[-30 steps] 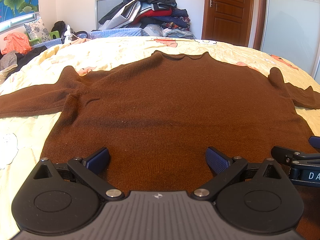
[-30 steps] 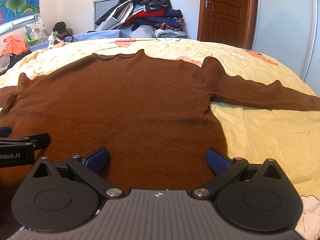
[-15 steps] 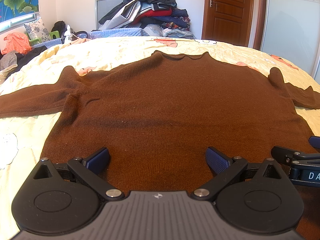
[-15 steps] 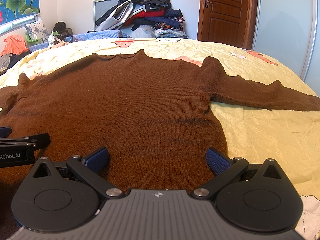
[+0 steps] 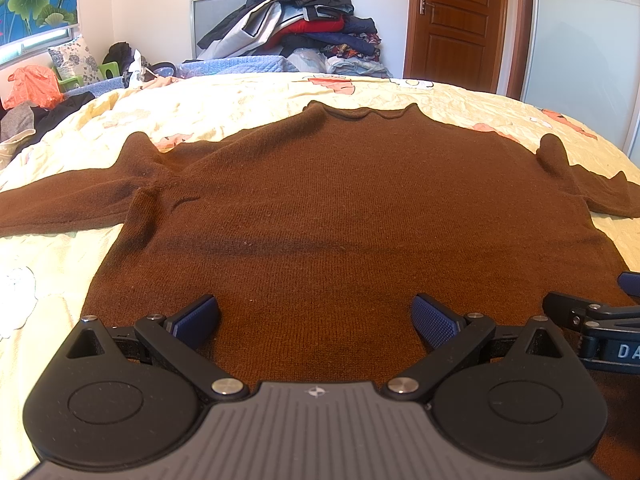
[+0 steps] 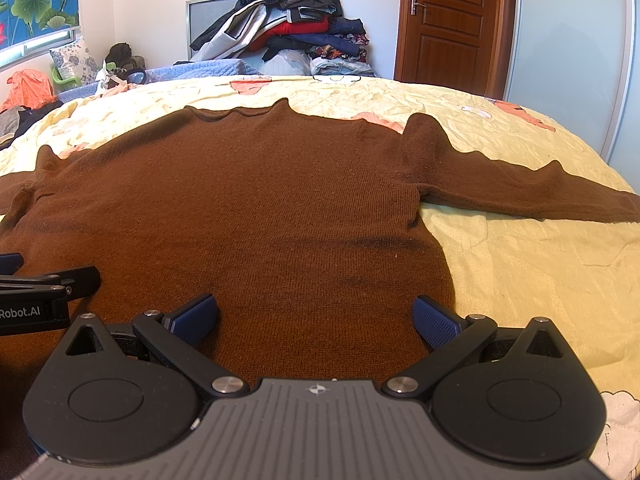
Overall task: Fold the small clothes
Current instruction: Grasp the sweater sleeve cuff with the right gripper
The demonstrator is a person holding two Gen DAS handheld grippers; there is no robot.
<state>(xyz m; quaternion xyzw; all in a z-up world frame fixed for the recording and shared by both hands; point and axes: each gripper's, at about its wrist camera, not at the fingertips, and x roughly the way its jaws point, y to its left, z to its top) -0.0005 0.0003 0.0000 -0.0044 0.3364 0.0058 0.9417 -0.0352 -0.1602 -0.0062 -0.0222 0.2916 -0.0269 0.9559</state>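
Sunlit and cluttered, the bedroom has a heap of clothes (image 5: pixel 304 20) at 12 o'clock and a wooden door (image 5: pixel 456 20) at 1 o'clock. On the yellow bedspread (image 6: pixel 520 272) a brown sweater (image 5: pixel 340 208) lies flat, collar toward 12 o'clock, sleeves stretched toward 9 and 3 o'clock. Left gripper (image 5: pixel 316 316) hangs over the hem at 6 o'clock, blue pads (image 5: pixel 196 316) spread wide, holding nothing. Right gripper (image 6: pixel 316 316) hovers just beside it over the hem, equally wide apart and empty.
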